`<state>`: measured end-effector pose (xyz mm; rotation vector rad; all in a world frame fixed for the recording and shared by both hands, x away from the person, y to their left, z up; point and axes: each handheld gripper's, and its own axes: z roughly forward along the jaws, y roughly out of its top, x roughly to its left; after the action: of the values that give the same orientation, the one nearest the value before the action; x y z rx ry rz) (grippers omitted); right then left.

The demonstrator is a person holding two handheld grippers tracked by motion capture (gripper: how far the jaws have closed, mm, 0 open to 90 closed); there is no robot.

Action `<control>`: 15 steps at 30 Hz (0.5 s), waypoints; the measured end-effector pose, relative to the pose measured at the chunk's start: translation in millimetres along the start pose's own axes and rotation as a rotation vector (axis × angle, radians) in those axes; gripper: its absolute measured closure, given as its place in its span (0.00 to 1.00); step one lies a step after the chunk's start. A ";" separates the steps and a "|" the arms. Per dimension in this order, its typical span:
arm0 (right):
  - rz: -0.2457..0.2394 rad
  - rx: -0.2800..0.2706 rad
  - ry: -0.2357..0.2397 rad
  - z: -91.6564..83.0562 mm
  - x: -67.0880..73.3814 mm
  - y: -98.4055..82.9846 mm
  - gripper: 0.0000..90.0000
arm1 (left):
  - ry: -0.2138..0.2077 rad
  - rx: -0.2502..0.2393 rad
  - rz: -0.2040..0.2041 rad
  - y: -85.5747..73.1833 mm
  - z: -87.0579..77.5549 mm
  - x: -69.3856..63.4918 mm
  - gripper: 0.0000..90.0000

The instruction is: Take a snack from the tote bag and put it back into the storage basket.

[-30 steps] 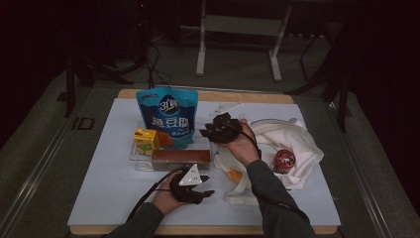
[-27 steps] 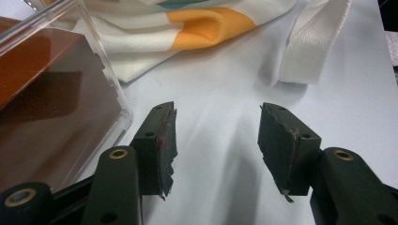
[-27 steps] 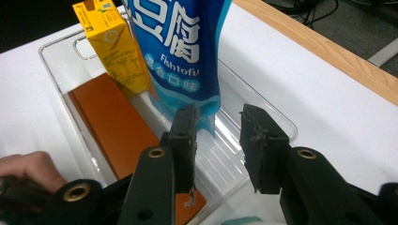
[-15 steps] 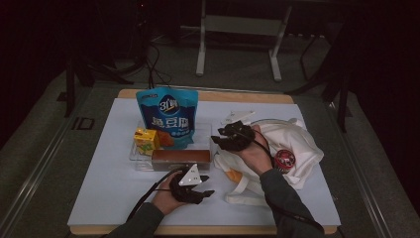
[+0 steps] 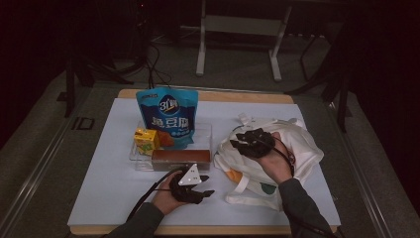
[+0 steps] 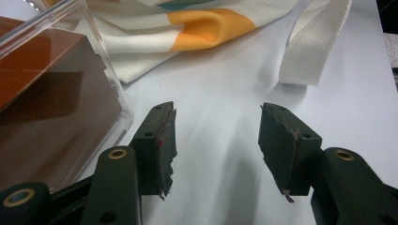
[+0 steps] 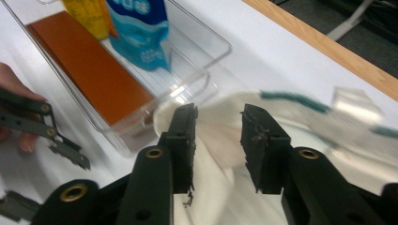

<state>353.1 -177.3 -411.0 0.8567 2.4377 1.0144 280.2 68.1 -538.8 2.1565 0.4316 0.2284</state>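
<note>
Tote bag [image 5: 277, 163] is lying crumpled on the desk [image 5: 114, 183] beside the clear tray [image 5: 205, 134]; my right tongs [image 7: 218, 140] are closing around its rim fabric to spread it, while my left tongs [image 6: 213, 140] are resting released, waiting nearby.

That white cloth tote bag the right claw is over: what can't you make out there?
- Inside of the white cloth tote bag: high view, hidden by its own folds and the right claw.
- Whether the pads pinch the cloth: right gripper view, too blurred.
- Small print on the blue snack pouch: high view, too small.
</note>
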 end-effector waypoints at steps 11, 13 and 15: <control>0.046 0.009 -0.042 -24.0 -18.5 -33.4 0.81 | 0.001 0.000 -0.002 0.0 0.0 0.1 0.52; 0.049 0.013 -0.049 -27.9 -20.9 -37.9 0.83 | 0.000 0.001 -0.002 0.0 0.0 0.2 0.52; 0.055 0.016 -0.053 -32.1 -23.7 -42.1 0.83 | -0.001 0.000 -0.002 0.0 0.0 0.2 0.52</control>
<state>337.2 -232.6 -417.7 0.9491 2.3931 0.9795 280.4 68.2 -538.8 2.1565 0.4333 0.2260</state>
